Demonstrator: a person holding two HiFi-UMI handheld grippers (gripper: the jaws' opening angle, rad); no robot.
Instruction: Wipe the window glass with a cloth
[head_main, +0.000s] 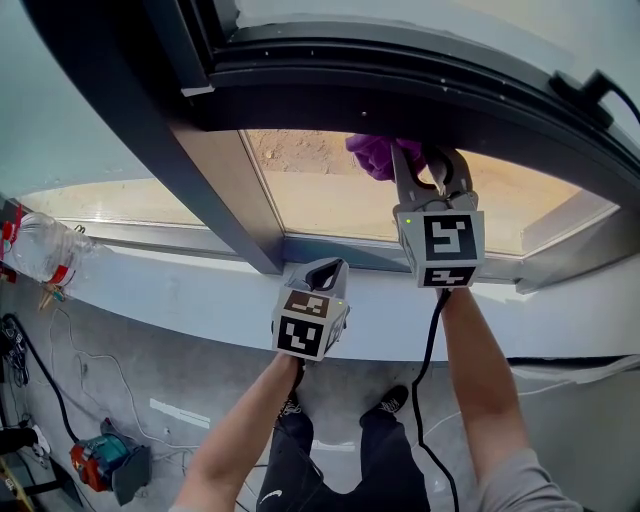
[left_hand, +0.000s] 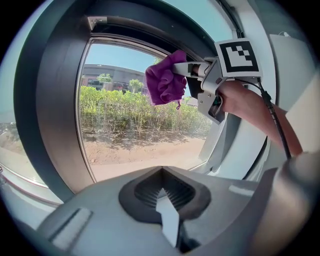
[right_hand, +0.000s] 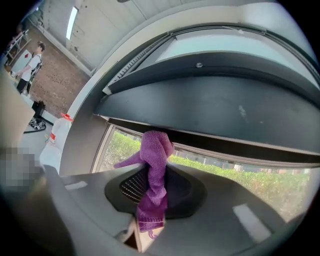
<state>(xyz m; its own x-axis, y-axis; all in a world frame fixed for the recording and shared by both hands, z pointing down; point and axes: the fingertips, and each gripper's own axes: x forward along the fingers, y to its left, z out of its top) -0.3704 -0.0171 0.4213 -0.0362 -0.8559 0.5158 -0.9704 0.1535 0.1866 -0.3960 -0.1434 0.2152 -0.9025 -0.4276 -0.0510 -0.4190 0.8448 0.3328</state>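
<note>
right claw (head_main: 437, 172) pinches a bunched, crumpled purple cloth (head_main: 380, 157).

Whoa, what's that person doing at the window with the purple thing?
A person is getting set to wipe the window. The right gripper pinches a purple cloth in its fingers, held up near the top of the window glass. The left gripper hangs lower down by the sill, fingers shut, holding nothing.
</note>
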